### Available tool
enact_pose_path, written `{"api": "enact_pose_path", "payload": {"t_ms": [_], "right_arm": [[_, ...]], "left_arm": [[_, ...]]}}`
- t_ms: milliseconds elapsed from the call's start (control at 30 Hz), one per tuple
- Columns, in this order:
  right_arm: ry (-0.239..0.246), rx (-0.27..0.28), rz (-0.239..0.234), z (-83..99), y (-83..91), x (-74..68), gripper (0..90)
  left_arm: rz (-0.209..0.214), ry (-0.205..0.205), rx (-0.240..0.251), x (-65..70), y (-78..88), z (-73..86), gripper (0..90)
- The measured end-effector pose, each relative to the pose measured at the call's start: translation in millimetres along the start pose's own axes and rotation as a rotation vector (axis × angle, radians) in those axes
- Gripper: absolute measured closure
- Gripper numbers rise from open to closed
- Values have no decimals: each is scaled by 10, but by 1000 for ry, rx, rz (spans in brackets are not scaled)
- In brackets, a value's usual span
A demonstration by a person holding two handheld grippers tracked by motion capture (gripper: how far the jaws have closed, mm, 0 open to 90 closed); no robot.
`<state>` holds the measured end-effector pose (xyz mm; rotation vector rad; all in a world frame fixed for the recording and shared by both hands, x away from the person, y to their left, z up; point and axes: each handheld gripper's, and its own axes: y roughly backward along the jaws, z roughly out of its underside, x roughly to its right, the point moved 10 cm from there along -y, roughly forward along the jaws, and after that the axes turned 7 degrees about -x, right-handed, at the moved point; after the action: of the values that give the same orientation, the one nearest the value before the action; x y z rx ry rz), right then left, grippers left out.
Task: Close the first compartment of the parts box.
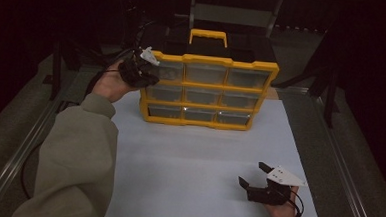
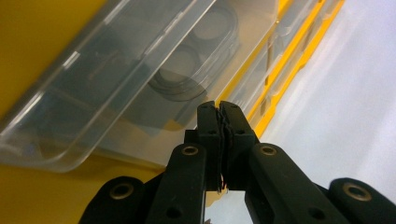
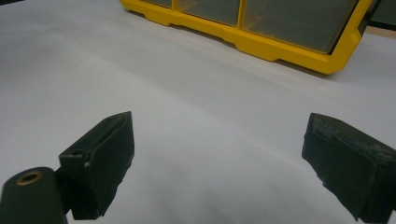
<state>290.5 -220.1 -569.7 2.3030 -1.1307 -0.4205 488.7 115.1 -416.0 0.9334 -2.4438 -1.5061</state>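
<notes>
The yellow drawer cabinet (image 1: 209, 91) stands at the far side of the tabletop (image 1: 198, 164). The left gripper (image 2: 218, 108), jaws pressed together, sits at its clear top-left drawer (image 2: 116, 79). The right gripper (image 1: 255, 178) rests spread near the front edge, well apart from it.

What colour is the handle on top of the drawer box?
Yellow. The handle shows best in the high view.
</notes>
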Motion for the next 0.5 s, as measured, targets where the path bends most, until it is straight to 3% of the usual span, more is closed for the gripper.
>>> {"api": "enact_pose_path", "payload": {"t_ms": [167,500], "right_arm": [[-2,0,-1,1,2,0,97],[-2,3,-5,-2,3,-3,97]], "left_arm": [[-26,17,-1,-48,-7,-4,888],[-30,16,-1,-36,-15,-3,889]]}}
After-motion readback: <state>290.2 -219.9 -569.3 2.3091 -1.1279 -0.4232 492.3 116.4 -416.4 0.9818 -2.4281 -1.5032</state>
